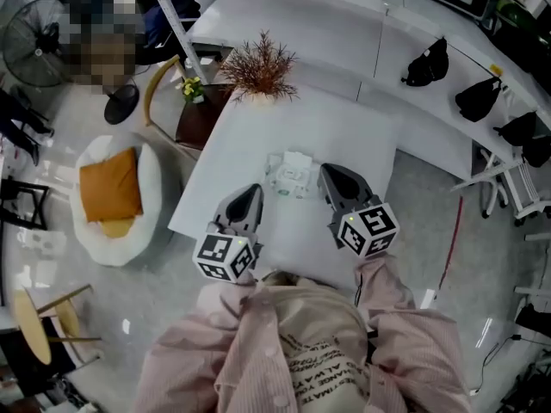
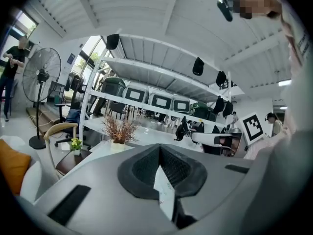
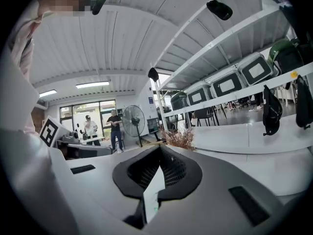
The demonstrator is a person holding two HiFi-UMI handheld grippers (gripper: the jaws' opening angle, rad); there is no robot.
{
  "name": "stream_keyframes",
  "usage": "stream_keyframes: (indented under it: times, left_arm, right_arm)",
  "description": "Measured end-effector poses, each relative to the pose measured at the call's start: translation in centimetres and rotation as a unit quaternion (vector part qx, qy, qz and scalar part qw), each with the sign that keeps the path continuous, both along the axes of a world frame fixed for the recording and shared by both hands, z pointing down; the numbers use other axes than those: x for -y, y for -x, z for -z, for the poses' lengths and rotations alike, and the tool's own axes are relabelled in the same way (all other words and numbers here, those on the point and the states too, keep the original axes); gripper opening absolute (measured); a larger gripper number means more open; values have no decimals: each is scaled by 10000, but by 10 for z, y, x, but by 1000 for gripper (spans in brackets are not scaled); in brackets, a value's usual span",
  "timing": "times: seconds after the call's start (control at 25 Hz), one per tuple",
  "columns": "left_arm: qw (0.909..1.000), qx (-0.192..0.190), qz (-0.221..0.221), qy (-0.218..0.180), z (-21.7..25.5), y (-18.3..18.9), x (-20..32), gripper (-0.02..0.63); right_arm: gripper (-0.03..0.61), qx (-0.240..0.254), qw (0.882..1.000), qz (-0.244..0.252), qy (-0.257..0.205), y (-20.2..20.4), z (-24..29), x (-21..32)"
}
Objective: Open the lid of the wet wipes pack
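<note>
The wet wipes pack [image 1: 291, 175] lies as a small white bundle near the middle of the white table [image 1: 344, 136]; I cannot tell how its lid stands. My left gripper [image 1: 252, 189] hangs just to the near left of the pack, held above the table. The right gripper [image 1: 325, 170] is close to the pack's right side, also lifted. Both point almost level, so neither gripper view shows the pack. In the left gripper view the left gripper [image 2: 159, 148] has its jaws met at the tip. The right gripper [image 3: 160, 148] looks the same, with nothing held.
A dried plant in a pot [image 1: 261, 67] stands at the table's far edge. A dark side table with yellow flowers [image 1: 191, 89] and a white seat with an orange cushion [image 1: 112, 192] are to the left. Black bags [image 1: 426, 63] sit on the long white counter behind.
</note>
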State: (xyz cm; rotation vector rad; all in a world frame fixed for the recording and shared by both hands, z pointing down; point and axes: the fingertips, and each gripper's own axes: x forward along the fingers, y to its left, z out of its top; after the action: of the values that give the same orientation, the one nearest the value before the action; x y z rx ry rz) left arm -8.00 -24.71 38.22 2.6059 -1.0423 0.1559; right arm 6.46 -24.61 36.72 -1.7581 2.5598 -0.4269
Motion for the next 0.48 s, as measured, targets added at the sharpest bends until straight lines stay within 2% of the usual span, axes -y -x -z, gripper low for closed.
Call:
stream_keyframes:
  times: [0.48]
  left_arm:
    - [9990, -51, 118, -436, 44, 18, -4, -3]
  right_arm:
    - [0, -96, 9990, -167, -406, -6, 43, -16]
